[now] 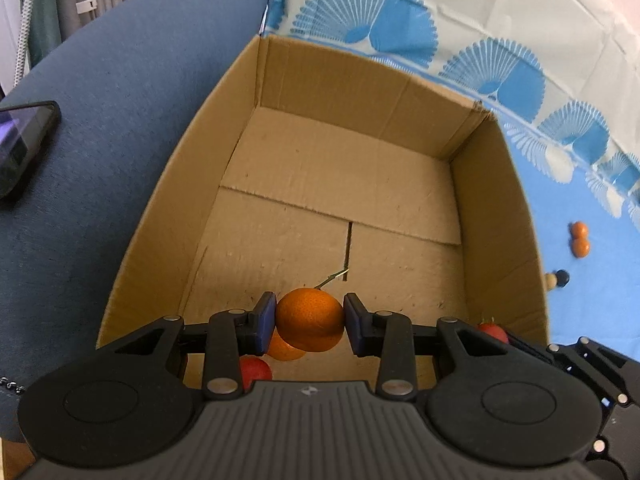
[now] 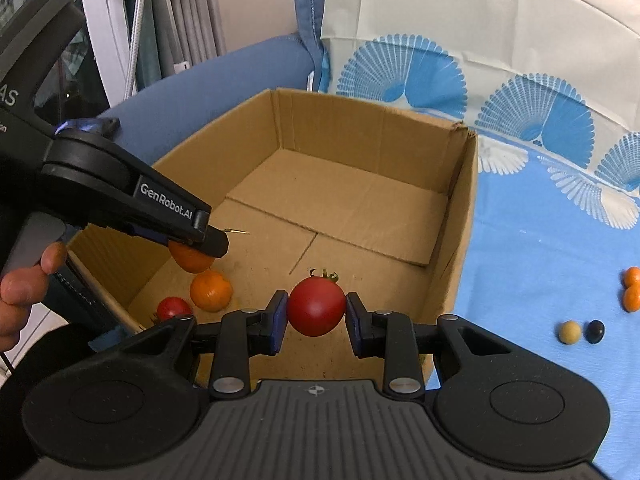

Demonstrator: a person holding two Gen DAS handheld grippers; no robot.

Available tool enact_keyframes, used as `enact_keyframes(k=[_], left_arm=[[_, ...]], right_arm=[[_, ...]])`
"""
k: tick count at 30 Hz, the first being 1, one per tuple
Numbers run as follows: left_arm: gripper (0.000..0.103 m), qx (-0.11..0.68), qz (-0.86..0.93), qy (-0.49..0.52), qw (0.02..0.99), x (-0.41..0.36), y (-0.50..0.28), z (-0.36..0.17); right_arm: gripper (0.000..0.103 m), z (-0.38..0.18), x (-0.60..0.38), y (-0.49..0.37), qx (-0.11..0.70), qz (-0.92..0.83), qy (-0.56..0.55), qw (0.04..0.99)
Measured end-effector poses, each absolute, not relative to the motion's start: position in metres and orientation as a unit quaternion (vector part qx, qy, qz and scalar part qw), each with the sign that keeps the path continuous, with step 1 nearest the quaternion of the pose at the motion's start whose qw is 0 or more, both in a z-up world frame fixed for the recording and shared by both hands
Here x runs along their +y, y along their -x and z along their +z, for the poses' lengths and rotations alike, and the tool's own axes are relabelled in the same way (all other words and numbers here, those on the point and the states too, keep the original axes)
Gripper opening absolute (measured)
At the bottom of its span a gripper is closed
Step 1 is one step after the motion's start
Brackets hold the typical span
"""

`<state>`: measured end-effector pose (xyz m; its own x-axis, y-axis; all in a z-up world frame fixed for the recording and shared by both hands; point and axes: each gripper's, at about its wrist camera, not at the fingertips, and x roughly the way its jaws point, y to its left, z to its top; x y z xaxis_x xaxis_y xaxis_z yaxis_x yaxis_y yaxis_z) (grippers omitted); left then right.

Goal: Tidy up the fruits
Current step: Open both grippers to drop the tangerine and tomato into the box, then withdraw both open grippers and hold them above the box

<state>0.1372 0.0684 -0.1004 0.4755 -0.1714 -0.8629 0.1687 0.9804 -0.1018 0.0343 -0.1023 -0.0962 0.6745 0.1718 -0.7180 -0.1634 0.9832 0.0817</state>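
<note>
My left gripper point(image 1: 310, 326) is shut on an orange mandarin point(image 1: 310, 320) with a thin stem and holds it above the near end of an open cardboard box point(image 1: 360, 76). In the right wrist view the left gripper point(image 2: 192, 246) shows over the box's left side with the mandarin point(image 2: 190, 260) in it. My right gripper point(image 2: 316, 312) is shut on a red tomato point(image 2: 316, 306) with a green calyx, above the box's point(image 2: 380, 120) near end. On the box floor lie another mandarin point(image 2: 211, 290) and another tomato point(image 2: 173, 308).
The box stands on a blue cloth point(image 2: 540, 248) with fan patterns. Two small orange fruits point(image 2: 632, 288), a beige ball point(image 2: 569, 332) and a dark ball point(image 2: 595, 331) lie on the cloth to the right. A blue cushion point(image 1: 120, 120) with a phone point(image 1: 20, 144) lies left.
</note>
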Motion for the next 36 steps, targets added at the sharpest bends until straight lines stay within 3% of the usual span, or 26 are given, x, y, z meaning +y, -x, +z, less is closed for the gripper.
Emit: enact_keyframes(k=[7, 9, 10, 11, 13, 16, 27, 36], left_arm=[[0.043, 0.51, -0.093, -0.013, 0.855, 0.067, -0.145, -0.115], [0.065, 0.506, -0.095, -0.019, 0.857, 0.065, -0.147, -0.116], [0.089, 0.502, -0.093, -0.019, 0.86, 0.064, -0.147, -0.115], [0.103, 0.494, -0.087, -0.018, 0.865, 0.064, -0.147, -0.112], [0.103, 0.474, -0.083, -0.014, 0.877, 0.065, -0.144, -0.103], [0.103, 0.479, -0.094, -0.018, 0.872, 0.064, -0.139, -0.09], [0.103, 0.471, -0.09, 0.012, 0.877, 0.094, -0.053, -0.041], [0.103, 0.451, -0.086, -0.002, 0.888, 0.098, 0.016, -0.027]], right_arm=[[0.032, -0.106, -0.101, -0.037, 0.397, 0.092, 0.015, 0.913], [0.034, -0.107, -0.101, -0.039, 0.399, 0.097, 0.018, 0.911], [0.045, -0.107, -0.101, -0.041, 0.4, 0.105, 0.017, 0.91], [0.054, -0.107, -0.1, -0.042, 0.401, 0.109, 0.018, 0.909], [0.084, -0.102, -0.098, -0.042, 0.395, 0.116, 0.026, 0.911], [0.098, -0.09, -0.097, -0.037, 0.378, 0.106, 0.041, 0.919], [0.102, -0.046, -0.107, 0.025, 0.398, 0.075, -0.008, 0.914], [0.102, -0.003, -0.11, 0.099, 0.343, 0.043, -0.024, 0.938]])
